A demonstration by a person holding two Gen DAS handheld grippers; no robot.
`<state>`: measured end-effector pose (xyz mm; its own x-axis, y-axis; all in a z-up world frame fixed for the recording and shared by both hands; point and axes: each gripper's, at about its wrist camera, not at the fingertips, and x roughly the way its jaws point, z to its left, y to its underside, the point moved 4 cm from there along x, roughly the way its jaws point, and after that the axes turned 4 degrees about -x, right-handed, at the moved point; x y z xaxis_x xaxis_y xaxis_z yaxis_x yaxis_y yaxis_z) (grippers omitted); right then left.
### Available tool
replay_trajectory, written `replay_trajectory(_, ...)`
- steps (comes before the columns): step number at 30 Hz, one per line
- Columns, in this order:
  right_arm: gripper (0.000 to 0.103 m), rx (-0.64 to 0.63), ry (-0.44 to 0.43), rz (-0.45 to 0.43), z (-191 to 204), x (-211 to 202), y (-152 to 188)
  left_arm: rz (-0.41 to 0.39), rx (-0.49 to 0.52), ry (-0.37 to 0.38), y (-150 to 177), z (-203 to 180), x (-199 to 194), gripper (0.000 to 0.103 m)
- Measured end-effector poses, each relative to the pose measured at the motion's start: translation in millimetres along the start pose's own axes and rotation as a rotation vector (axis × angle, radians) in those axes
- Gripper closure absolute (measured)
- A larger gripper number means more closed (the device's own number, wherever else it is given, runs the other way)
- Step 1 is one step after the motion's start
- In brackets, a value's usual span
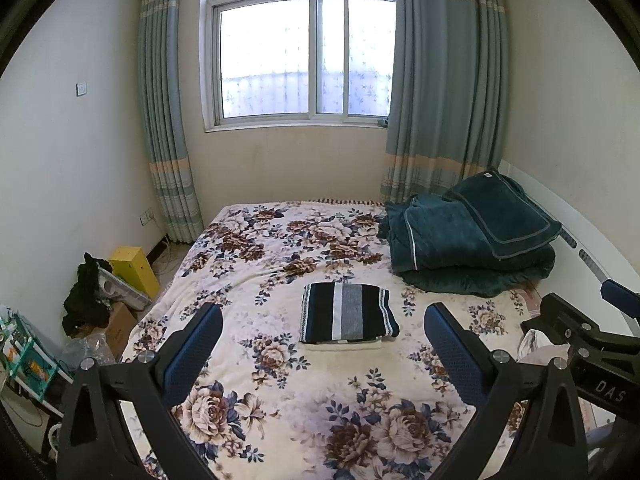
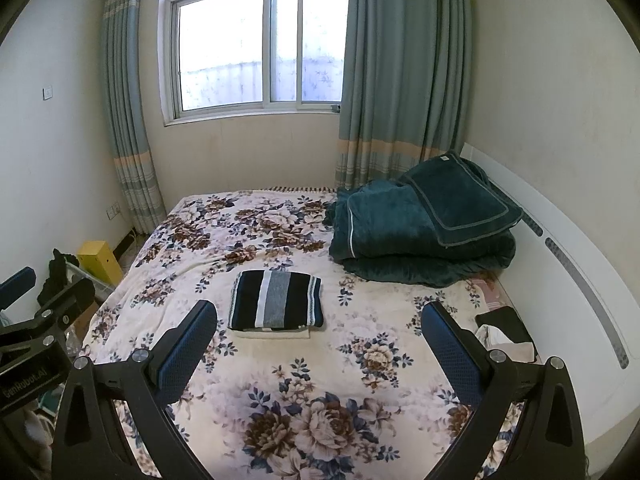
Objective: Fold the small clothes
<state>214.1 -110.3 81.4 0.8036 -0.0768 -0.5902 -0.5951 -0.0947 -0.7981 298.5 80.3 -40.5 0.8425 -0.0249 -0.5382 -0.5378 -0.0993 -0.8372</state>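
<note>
Navy, white and grey stripes: folded striped garment (image 1: 349, 311), lying flat as a neat rectangle on the floral bedspread (image 1: 280, 380).
Under the garment: a pale folded piece (image 1: 344, 345), its near edge showing, touching the garment from below.
Left gripper (image 1: 323, 340): blue-padded fingers (image 1: 192, 350) spread wide, grasping nothing, raised above the bedspread on the near side of the garment.
Right gripper (image 2: 319, 336): fingers (image 2: 450, 354) spread wide, grasping nothing, likewise on the near side of the garment.
Teal blanket stack (image 1: 472, 236): beyond and right of the garment, apart from it.
Window (image 1: 304, 48): far beyond the garment, flanked by blue-grey curtains (image 1: 440, 80).
Yellow box (image 1: 134, 270): on the floor, left of the garment.
</note>
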Motion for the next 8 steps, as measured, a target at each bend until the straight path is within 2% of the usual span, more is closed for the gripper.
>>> replay_trajectory(8,0.0,0.002,-0.001,-0.003,2.2,1.9,-4.2,-0.021,0.004,0.001,-6.6,0.2,-0.9,0.0)
